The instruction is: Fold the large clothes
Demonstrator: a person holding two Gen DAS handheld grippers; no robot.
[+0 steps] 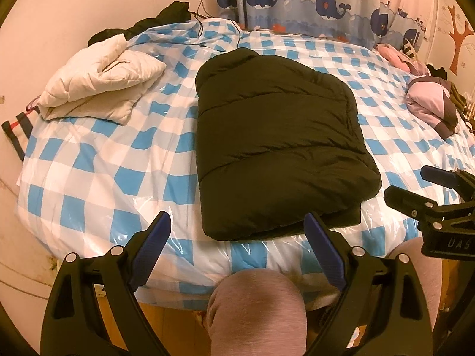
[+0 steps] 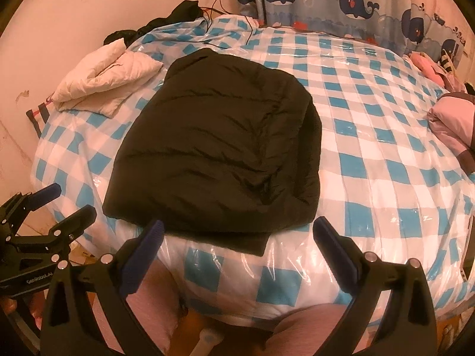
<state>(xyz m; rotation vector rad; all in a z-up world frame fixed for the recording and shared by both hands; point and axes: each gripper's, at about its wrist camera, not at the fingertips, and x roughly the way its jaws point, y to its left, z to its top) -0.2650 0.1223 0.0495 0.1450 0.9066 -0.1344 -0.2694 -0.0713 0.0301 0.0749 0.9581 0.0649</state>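
A black puffer jacket (image 1: 276,139) (image 2: 219,154) lies folded into a thick rectangle on the blue-and-white checked bed (image 1: 98,166) (image 2: 380,160), its near edge close to the bed's front. My left gripper (image 1: 237,222) hangs open just in front of that edge, nothing between its blue pads. My right gripper (image 2: 237,230) is open too, level with the jacket's near edge, holding nothing. Each gripper also shows in the other's view: the right one (image 1: 415,187) at the right, the left one (image 2: 68,204) at the left.
A folded cream padded garment (image 1: 98,86) (image 2: 104,68) lies at the bed's far left. A pink and grey garment (image 1: 430,106) (image 2: 454,124) sits at the right. Dark clothes (image 1: 166,14) and a cable lie by the wall. A person's knees in pink (image 1: 255,305) are below the bed edge.
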